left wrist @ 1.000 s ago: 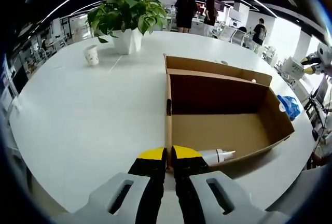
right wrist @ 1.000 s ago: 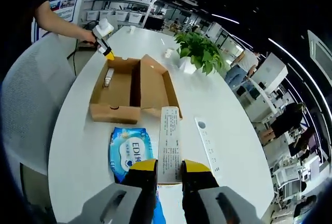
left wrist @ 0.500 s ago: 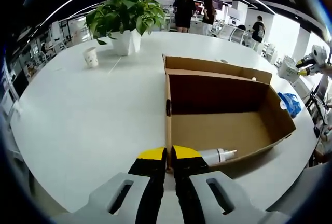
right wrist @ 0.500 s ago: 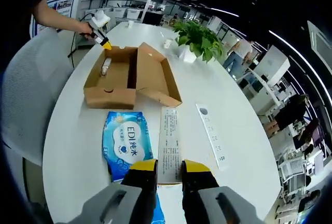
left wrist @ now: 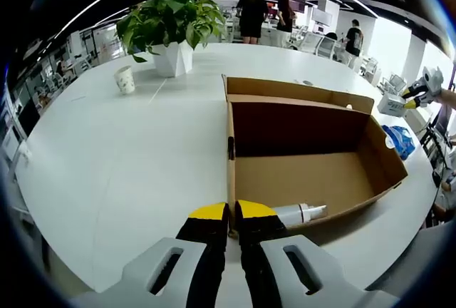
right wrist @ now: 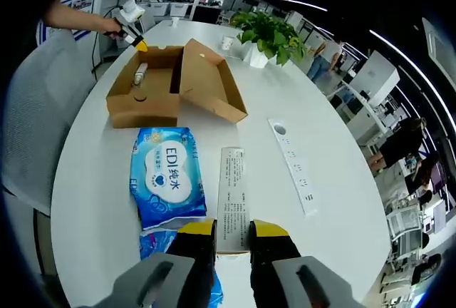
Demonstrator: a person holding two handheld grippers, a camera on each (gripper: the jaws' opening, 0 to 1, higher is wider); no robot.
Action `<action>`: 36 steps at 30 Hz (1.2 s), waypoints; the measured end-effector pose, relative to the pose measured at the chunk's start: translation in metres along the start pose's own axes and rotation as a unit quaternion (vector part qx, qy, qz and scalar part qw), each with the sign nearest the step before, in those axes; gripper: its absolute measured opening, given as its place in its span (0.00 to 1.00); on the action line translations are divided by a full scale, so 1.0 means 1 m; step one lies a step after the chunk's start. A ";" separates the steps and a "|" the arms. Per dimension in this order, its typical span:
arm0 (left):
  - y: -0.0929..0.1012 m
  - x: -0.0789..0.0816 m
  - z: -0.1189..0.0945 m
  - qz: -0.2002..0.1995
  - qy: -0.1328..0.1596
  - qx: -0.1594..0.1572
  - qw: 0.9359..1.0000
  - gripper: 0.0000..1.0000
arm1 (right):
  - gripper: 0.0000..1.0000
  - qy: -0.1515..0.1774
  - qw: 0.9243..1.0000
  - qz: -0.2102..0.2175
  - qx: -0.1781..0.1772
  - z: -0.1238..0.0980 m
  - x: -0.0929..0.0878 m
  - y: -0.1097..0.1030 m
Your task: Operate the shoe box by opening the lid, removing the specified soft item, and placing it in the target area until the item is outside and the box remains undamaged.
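right gripper point(right wrist: 232, 228) withdrawn, wipes pack point(right wrist: 167, 183) fully visible

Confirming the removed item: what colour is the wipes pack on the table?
Blue with a white label panel; the wipes pack shows best in the right gripper view.

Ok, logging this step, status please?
Left gripper shut on shoe box wall. Right gripper shut, empty. Wet wipes pack out on table; tube left inside.

An open shoe box point(right wrist: 167, 83) sits toward one end of the surface point(right wrist: 299, 144), a bottle point(right wrist: 140, 73) inside. A wipes pack point(right wrist: 167, 183) lies beside it, nearer the edge.
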State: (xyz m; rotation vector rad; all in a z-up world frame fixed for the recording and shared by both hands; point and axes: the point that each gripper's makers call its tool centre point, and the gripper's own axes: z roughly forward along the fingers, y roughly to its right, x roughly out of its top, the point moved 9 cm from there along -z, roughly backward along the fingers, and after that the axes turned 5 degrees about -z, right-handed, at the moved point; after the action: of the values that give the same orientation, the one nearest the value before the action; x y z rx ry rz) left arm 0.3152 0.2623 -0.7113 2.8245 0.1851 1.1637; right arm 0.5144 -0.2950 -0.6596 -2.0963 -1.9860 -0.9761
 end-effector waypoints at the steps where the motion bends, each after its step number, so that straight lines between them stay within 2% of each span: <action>1: 0.000 0.000 0.000 0.000 0.000 0.000 1.000 0.02 | 0.14 -0.003 1.000 0.000 0.001 0.001 -0.002 0.000; 9: 0.000 0.000 0.001 0.001 -0.001 0.000 1.000 0.02 | 0.14 -0.028 1.000 0.005 0.012 0.012 -0.025 0.001; 25: 0.001 0.000 0.000 0.003 -0.001 0.001 1.000 0.02 | 0.14 -0.057 0.998 0.016 0.033 0.028 -0.053 0.004; 36: 0.001 -0.001 0.000 0.004 -0.001 0.000 1.000 0.02 | 0.14 -0.085 0.995 -0.006 0.047 0.031 -0.063 0.001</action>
State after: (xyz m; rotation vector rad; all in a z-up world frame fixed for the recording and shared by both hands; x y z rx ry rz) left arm 0.3148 0.2611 -0.7118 2.8288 0.1757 1.1638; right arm 0.5303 -0.3342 -0.7151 -2.1843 -2.0785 -0.7115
